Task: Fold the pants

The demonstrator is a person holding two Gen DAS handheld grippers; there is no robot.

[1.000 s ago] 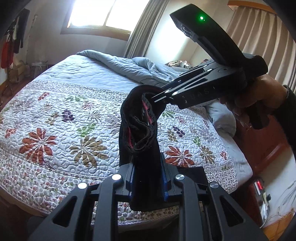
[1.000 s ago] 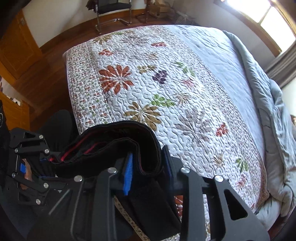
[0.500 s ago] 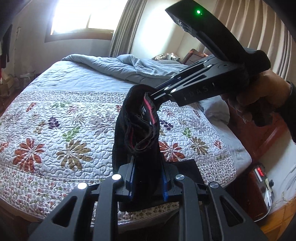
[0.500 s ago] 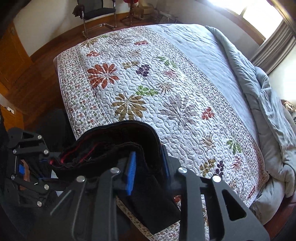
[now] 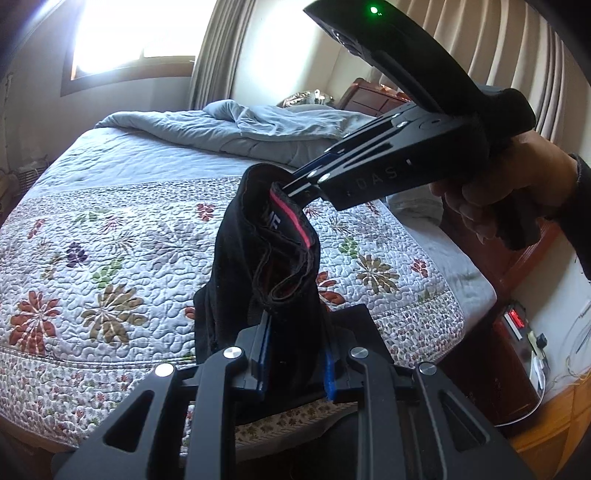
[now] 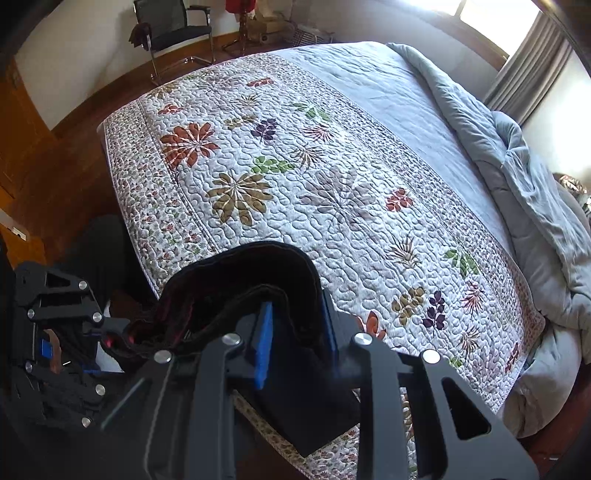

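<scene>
A bedroom with a wooden floor; a bed (image 6: 369, 85) under a floral quilt (image 6: 288, 177) fills both views, its near edge just beyond the tools. Nearest the onlooker, the left gripper (image 5: 295, 354) is clamped on a bunched band of the black pants (image 5: 273, 258), blue pads pressing the cloth from both sides; the garment is held in the air over the quilt's near edge, not yet resting on it. Just beyond, the right gripper (image 6: 295, 332) pinches another part of the same waistband, jaws narrowed onto the fabric, with more cloth hanging below. Farther off lie the bare centre of the quilt, then a rumpled grey duvet (image 5: 258, 129) at the head end. To do this step well, the two grips should probably be drawn apart until the waistband is taut, then the pants carried over the quilt's centre and lowered flat before any crease is made. The left view alone shows the person's hand (image 5: 509, 184) on the right tool, the red stripe inside the waistband and a bedside cabinet (image 5: 495, 369); the right view alone shows a chair (image 6: 173, 33) past the far corner.
</scene>
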